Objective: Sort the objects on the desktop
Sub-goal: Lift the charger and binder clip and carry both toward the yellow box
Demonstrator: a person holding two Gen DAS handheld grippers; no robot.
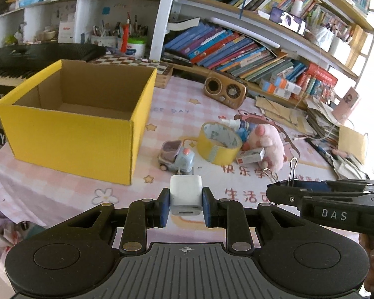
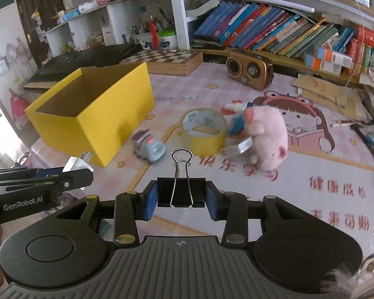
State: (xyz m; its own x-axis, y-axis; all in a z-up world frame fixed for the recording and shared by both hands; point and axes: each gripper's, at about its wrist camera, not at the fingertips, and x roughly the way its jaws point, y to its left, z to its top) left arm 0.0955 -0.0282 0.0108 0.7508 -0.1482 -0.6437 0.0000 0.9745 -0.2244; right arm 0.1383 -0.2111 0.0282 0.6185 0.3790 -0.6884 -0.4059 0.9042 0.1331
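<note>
In yellow box (image 1: 69, 134), bare cardboard.

In the right wrist view the toy car (image 2: 149, 148) and the small carton (image 2: 238, 147) beside the plush pig (image 2: 269, 137) are smeared by motion blur, their markings unreadable. The spray bottle (image 2: 236, 114) is mostly hidden behind the tape roll (image 2: 204, 134) and pig. The charger (image 2: 77, 166) is partly covered by the left hand-held gripper (image 2: 69, 177)
</note>
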